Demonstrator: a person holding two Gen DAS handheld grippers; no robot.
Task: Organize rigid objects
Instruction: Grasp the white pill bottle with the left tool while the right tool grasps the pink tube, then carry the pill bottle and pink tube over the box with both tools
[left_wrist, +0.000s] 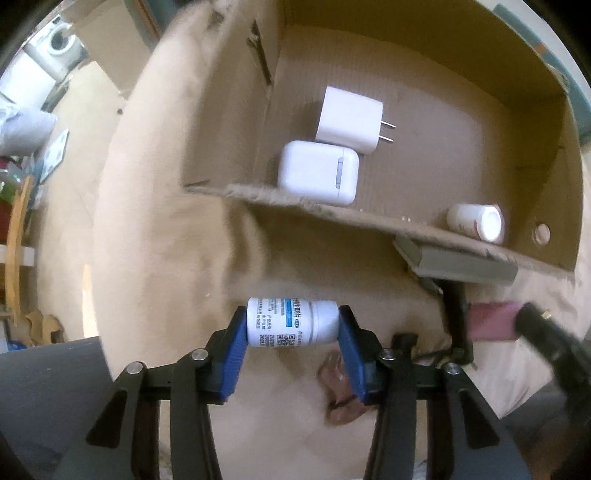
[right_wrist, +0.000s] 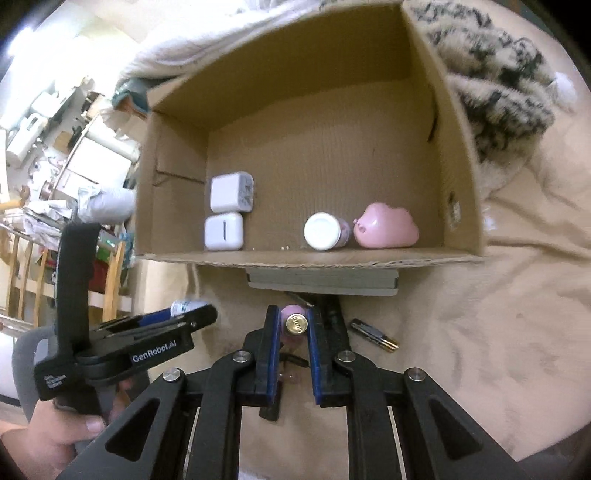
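1. The left gripper (left_wrist: 292, 326), pointing straight down, is clamped end to end on a white pill bottle (left_wrist: 291, 326) lying sideways above the beige blanket (left_wrist: 155, 240).
2. The right gripper (right_wrist: 291, 325), angled downward, pinches a pink tube (right_wrist: 295, 324), its gold cap facing the camera, before the cardboard box (right_wrist: 332, 155).

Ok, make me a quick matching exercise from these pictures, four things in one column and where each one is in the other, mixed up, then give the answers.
Things:
1. blue-label pill bottle
2. pink tube with gold cap
3. pink cloud-shaped case
4. battery

Places:
A. inside the cardboard box
B. loose on the beige blanket
C. between the left gripper pads
D. between the right gripper pads

Pairs: 1-C, 2-D, 3-A, 4-B
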